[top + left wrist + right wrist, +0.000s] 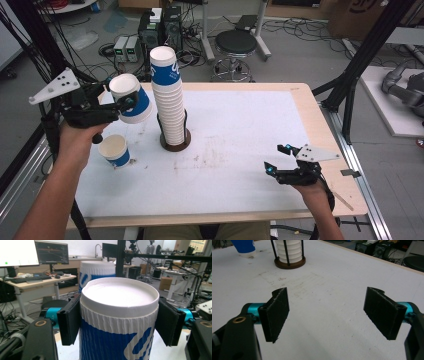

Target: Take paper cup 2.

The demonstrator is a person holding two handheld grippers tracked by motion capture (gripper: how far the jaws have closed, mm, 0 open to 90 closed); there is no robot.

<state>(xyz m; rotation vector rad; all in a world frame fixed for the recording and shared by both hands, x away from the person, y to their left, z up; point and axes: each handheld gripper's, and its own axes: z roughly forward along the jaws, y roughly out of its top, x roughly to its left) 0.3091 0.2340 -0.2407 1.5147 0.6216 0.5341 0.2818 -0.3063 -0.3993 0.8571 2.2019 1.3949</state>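
Left gripper (125,105) clamps a blue/white paper cup (131,98), held in air over tabletop's (240,130) left edge, above a second cup (115,150), beside the cup stack (167,95). Right gripper (280,159), jaws wide, empty, sits nr front-right corner.

Cup stack (168,95) in holder (175,141) mid-table; my held cup (131,98) just left of it, above loose cup (115,150); my right gripper (281,158) far right.

Grey concrete floor (300,45) behind the table, cables strewn across it. A black stool (235,42) stands there, computer towers (160,27) alongside. Monitors (51,252) glow on a desk (32,281).
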